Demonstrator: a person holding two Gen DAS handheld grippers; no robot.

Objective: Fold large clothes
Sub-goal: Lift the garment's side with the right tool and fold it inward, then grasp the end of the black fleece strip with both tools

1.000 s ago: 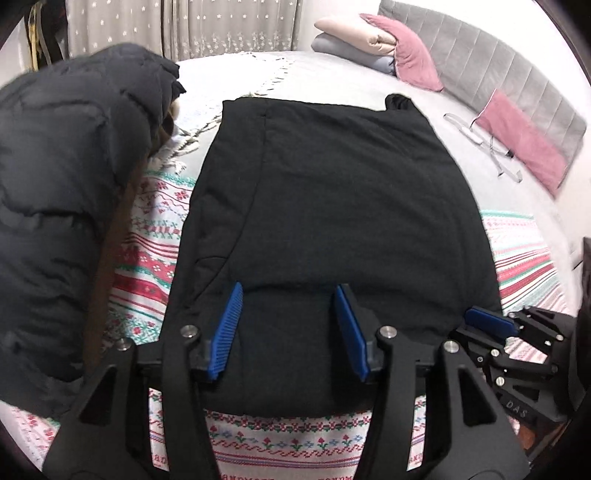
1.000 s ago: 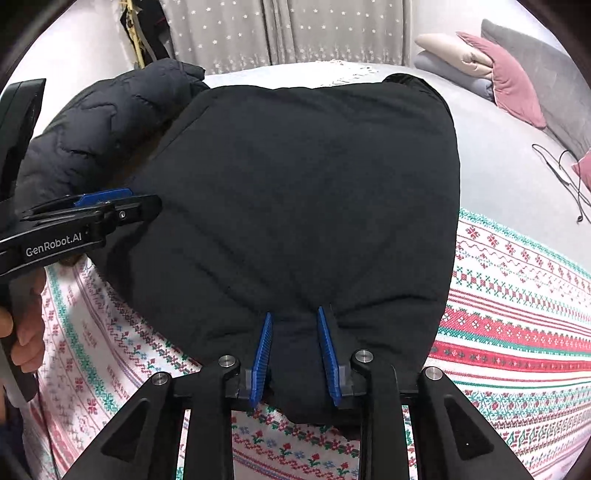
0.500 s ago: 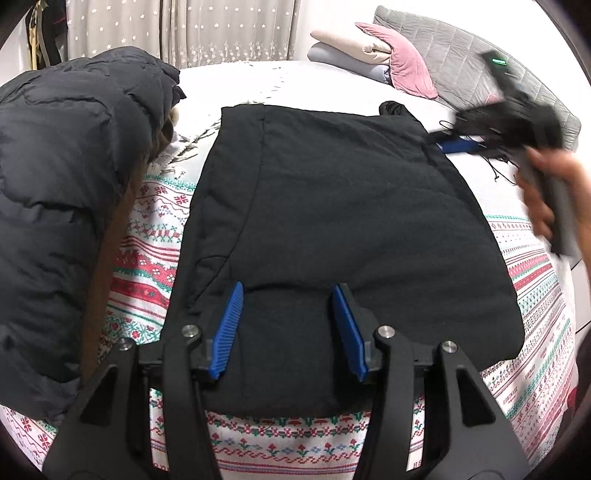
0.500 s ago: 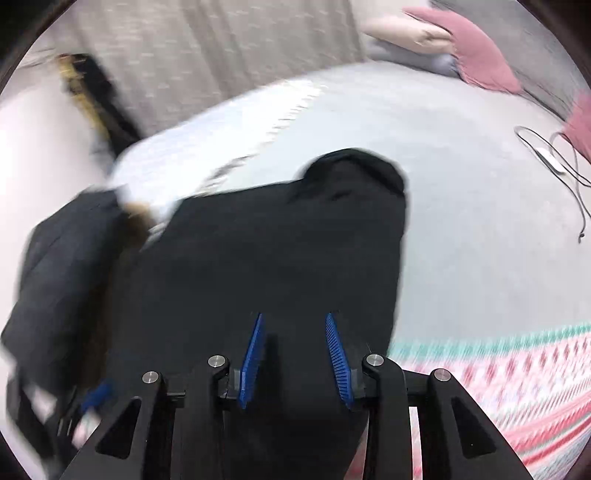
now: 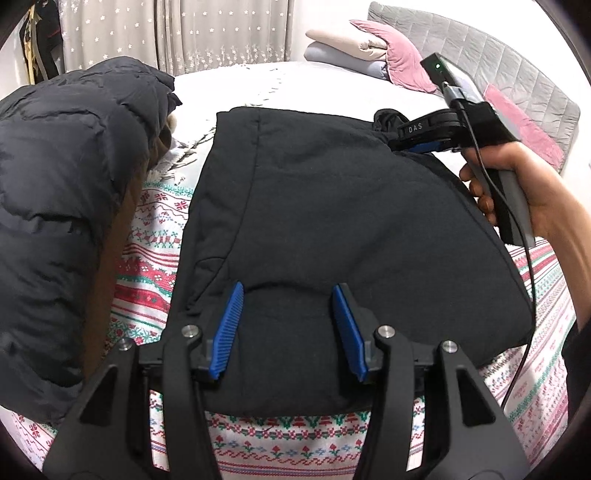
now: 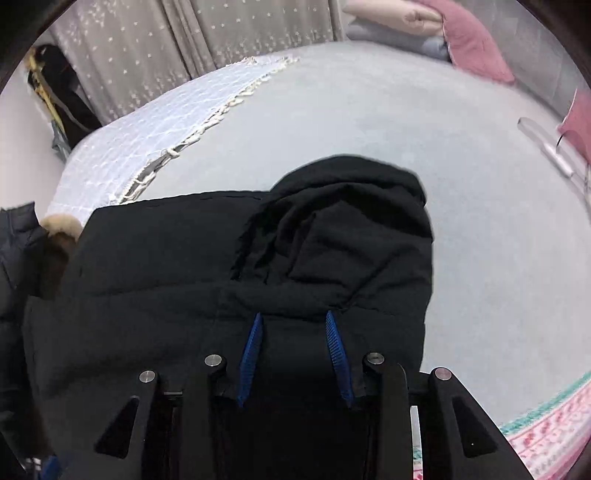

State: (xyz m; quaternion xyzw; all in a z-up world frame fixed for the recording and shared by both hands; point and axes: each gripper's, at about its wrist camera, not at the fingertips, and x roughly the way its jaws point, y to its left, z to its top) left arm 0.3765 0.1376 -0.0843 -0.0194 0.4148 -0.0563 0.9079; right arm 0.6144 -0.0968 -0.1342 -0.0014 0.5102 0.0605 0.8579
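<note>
Both grippers are mine: left gripper (image 5: 286,325) hovers unclenched over the near hem of the folded black padded coat (image 5: 332,206) on the patterned red-and-white blanket (image 5: 147,258), while right gripper (image 6: 293,354), jaws opening, empty, hangs above its hood (image 6: 354,229) at one o'clock.

Left tongs (image 5: 287,325) agape over black coat (image 5: 332,221); right tongs (image 5: 415,142) at its far corner.

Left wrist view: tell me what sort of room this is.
Most likely a bedroom. The black coat lies on a bed with a padded headboard, stacked pillows sit at its far end, and curtains hang behind.
</note>
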